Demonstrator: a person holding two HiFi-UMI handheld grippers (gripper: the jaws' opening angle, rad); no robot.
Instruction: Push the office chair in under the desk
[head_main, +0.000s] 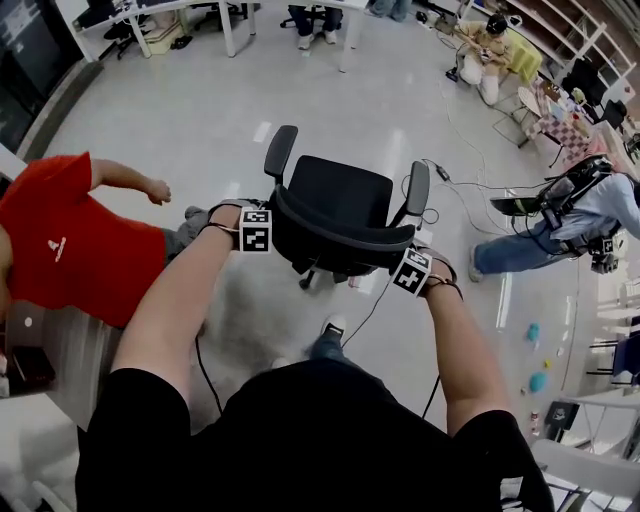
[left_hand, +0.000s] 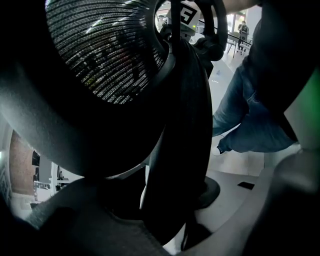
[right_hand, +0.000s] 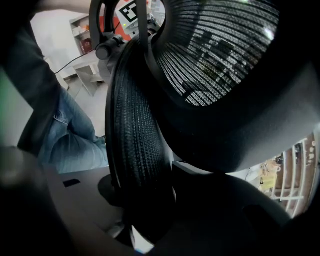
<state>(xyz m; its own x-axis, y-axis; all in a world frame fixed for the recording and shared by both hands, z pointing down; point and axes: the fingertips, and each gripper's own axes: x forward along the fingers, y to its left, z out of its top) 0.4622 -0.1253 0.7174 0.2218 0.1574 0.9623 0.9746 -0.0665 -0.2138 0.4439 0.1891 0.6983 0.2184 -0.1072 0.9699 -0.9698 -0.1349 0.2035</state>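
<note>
now gripping the office chair (head_main: 338, 195) by its backrest (head_main: 345, 238) rim with left gripper (head_main: 272, 228) and right gripper (head_main: 398, 258), both jaws half-spread, clamped on the rim.

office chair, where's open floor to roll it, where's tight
Bare grey floor ahead of the black mesh office chair, up to the white desk legs. Crowded: person in red shirt at left, black cables and person in jeans at right.

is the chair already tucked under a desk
No, the office chair stands out on the open floor, its seat fully uncovered.
</note>
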